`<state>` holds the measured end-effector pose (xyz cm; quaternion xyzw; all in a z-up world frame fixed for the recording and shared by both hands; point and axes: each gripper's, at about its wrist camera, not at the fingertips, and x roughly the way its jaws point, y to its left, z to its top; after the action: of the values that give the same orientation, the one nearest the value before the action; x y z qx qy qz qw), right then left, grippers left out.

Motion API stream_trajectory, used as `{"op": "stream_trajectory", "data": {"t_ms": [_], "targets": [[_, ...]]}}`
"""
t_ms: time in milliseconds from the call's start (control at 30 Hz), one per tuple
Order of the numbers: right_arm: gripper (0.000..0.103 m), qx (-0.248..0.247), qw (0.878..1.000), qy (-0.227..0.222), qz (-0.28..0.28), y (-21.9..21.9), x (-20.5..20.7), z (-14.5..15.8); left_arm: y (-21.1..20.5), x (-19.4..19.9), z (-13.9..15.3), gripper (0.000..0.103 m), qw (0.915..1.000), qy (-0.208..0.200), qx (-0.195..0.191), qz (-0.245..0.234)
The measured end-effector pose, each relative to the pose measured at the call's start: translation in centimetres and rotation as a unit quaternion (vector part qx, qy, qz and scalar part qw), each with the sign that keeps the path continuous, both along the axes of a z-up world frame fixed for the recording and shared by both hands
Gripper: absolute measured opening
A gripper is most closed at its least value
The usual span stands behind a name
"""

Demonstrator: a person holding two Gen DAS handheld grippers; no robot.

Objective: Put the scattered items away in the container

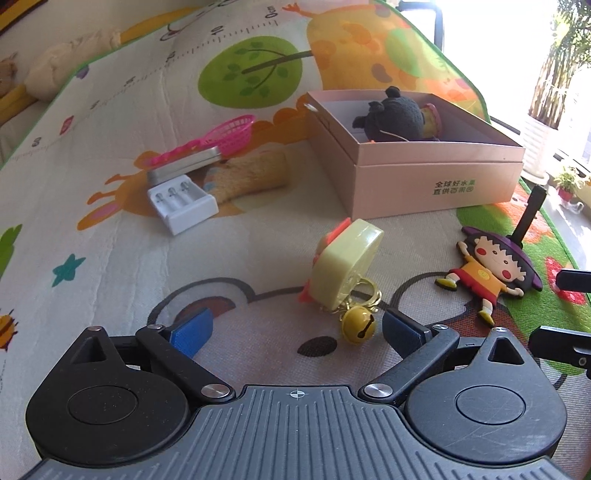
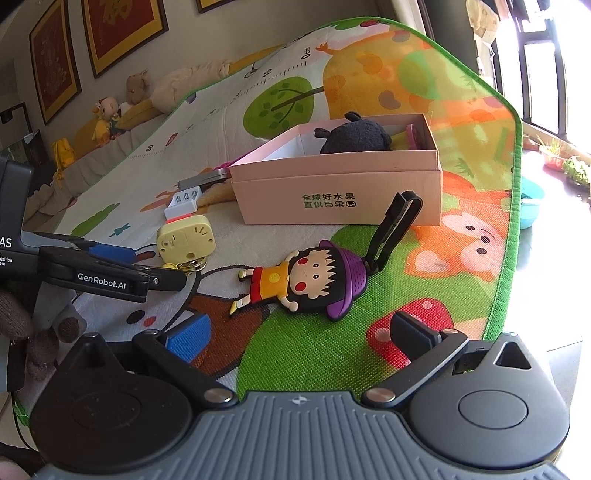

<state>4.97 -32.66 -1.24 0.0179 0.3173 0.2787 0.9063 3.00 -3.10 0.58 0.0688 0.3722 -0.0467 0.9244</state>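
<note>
Presently: yellow keychain toy (image 1: 345, 264) with bell (image 1: 358, 326), tilted on play mat (image 1: 110, 258), just ahead of left gripper (image 1: 295, 328), fingers spread, empty. Cartoon-girl tag (image 2: 295, 282) flat ahead of right gripper (image 2: 299, 334), fingers apart, empty. Pink box (image 2: 343, 192) beyond both, open-topped, black plush (image 2: 354, 138) inside. Bare mat between.

A colourful cartoon play mat (image 2: 424, 177) covers the floor. Red framed pictures (image 2: 118, 33) hang far left. Bright windows (image 2: 546, 66) glare far right, potted plants (image 1: 554, 74) beside them.
</note>
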Motion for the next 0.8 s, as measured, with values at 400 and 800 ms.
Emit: {"op": "stream_trajectory", "data": {"t_ms": [400,800], "targets": [[0.103,-0.026,1.000,-0.001,-0.005,0.7,-0.3,0.0,1.4,-0.2,2.0,0.101,0.9967,-0.013,-0.079,-0.012],[0.103,-0.074,0.997,-0.012,0.004,1.7,-0.7,0.0,-2.9,2.4,0.7,0.102,0.9984,-0.030,-0.047,-0.002]]}}
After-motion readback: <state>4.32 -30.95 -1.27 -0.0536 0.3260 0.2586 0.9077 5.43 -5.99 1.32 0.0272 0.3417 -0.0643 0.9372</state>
